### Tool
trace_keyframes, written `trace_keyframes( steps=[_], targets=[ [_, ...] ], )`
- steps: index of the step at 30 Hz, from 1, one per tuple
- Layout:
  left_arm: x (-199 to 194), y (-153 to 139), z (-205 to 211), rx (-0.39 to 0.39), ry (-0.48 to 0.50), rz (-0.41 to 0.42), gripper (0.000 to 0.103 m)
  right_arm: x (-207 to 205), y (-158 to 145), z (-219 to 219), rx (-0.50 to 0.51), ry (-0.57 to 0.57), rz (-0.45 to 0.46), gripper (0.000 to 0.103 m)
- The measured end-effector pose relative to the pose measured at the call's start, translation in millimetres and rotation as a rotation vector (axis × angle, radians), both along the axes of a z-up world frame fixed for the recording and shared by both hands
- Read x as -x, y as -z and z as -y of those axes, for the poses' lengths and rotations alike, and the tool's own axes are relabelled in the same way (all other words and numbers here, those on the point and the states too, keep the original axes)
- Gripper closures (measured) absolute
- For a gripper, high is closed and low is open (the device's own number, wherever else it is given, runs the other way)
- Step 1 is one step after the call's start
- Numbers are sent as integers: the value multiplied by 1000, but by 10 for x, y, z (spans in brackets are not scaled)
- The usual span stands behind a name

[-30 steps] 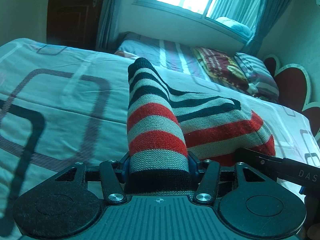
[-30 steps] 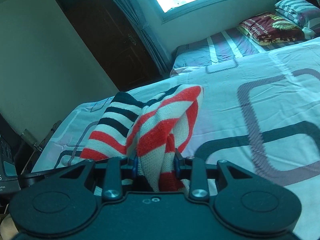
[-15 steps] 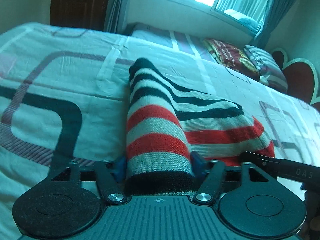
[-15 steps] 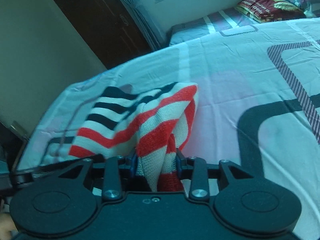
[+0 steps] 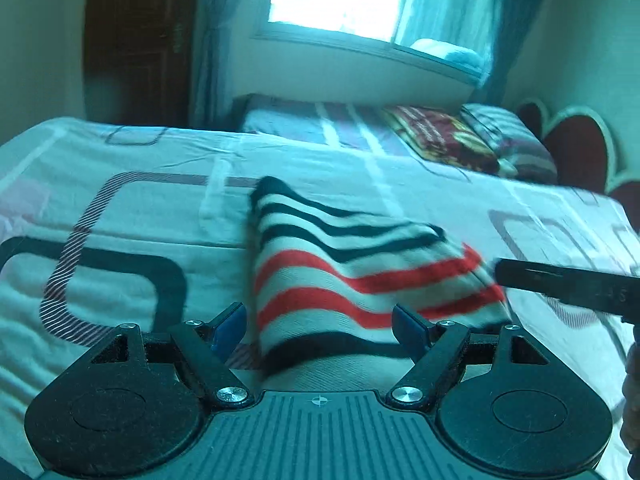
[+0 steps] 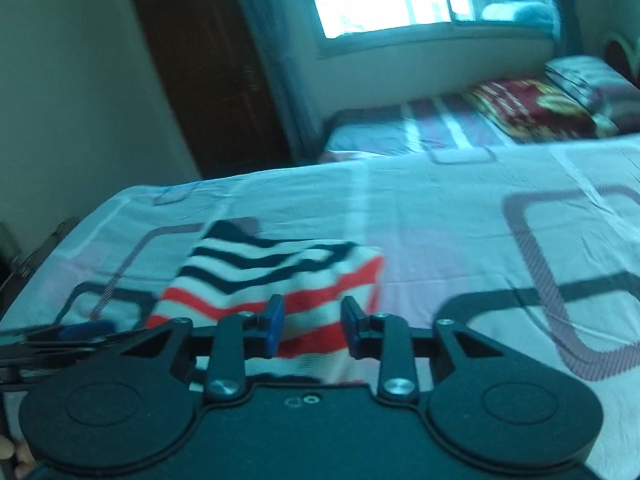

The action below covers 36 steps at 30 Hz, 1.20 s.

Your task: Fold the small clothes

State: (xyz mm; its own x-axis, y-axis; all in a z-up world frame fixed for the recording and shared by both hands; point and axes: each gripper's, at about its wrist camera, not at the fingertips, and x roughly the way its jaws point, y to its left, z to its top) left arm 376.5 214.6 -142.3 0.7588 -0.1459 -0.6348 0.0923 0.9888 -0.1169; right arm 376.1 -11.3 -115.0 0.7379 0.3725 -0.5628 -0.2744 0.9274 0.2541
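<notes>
A small knit garment (image 5: 352,276) with red, white and black stripes lies folded on the bed, also in the right wrist view (image 6: 280,280). My left gripper (image 5: 320,330) is open, its blue pads wide apart on either side of the garment's near edge. My right gripper (image 6: 312,324) is open with a narrower gap, just above the garment's near right corner. The right gripper's finger shows at the right of the left wrist view (image 5: 560,284). Both views are motion-blurred.
The bed sheet (image 5: 120,208) is white with dark rounded-rectangle patterns. A second bed with pillows (image 5: 460,140) stands behind, under a window. A dark wooden door (image 6: 208,60) is at the back left. A heart-shaped headboard (image 5: 576,148) is at the far right.
Both grippers have opened and let go of the striped garment, which now lies flat on the bed. Both have drawn back a little.
</notes>
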Motion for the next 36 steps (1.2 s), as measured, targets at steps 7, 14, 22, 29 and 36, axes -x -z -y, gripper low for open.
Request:
trace_keyframes(
  steps=[7, 14, 22, 29, 36],
  targets=[
    [-111, 316, 56, 7, -16, -102, 22, -131, 427, -95, 134, 29, -82, 89],
    [-110, 283, 89, 4, -62, -136, 16, -96, 328, -126, 113, 36, -106, 82],
    [211, 66, 97, -13, -46, -128, 16, 547, 107, -92, 118, 31, -27, 76],
    [432, 315, 121, -33, -4, -168, 16, 669, 425, -60, 140, 94, -108, 78],
    [531, 214, 111, -45, -14, -158, 13, 855, 305, -35, 66, 130, -108, 73]
  ],
)
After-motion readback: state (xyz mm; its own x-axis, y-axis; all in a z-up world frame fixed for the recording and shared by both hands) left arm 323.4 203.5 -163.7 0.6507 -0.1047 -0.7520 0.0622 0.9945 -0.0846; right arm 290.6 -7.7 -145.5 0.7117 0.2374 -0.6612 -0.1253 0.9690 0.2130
